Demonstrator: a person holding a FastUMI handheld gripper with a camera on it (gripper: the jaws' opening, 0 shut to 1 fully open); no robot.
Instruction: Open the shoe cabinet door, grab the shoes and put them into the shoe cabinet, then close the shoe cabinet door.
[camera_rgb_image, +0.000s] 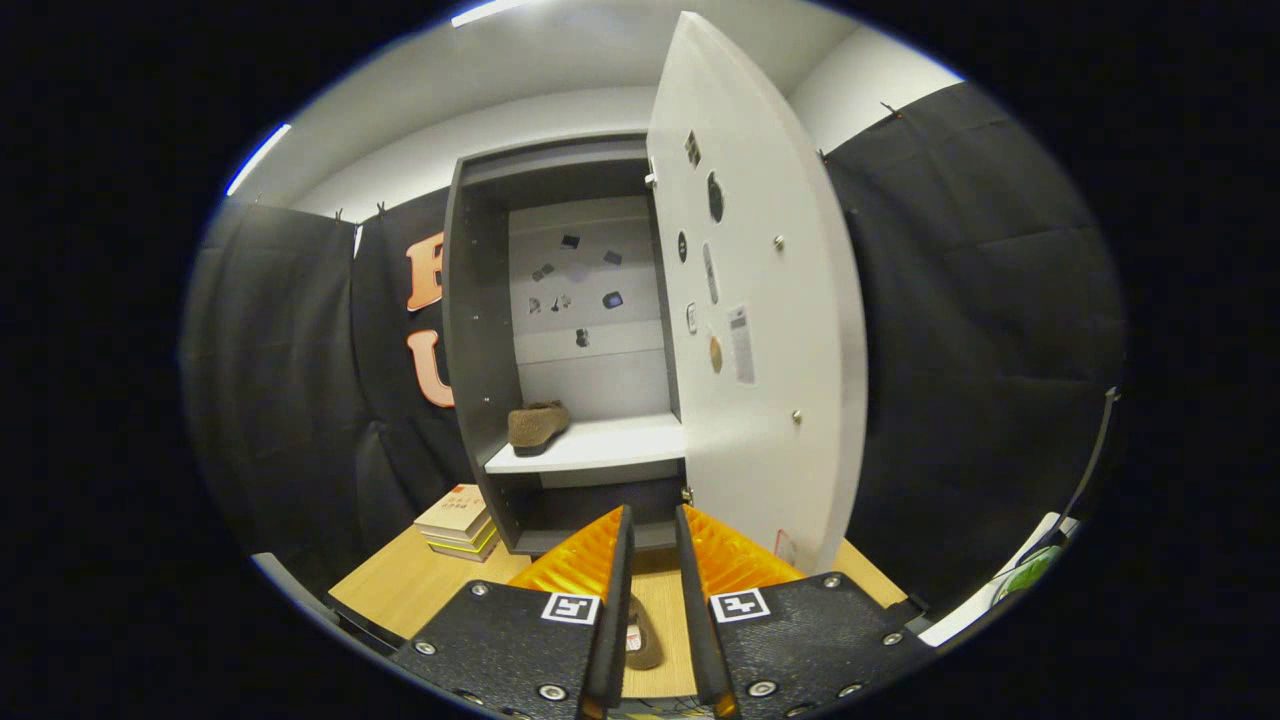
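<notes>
Shoe cabinet fills the centre of the frame, standing on the wooden table. Its door is swung wide open to centre-right, small stickers on the inner face. White shelf sits mid-frame inside the cabinet, with one brown shoe already parked at its left end.

Stack of books at lower left, just beside the cabinet base.

Gripper at bottom centre, fingers nearly together with a narrow gap. Second shoe shows low in that gap. Can't tell whether the pads are actually pressing on it or it is lying on the table below.

My read: door step done, first shoe in, second shoe is the step in hand. Next: confirm the grip, lift, carry forward to the shelf's free right side, keeping clear of the door edge. Then close the door.
</notes>
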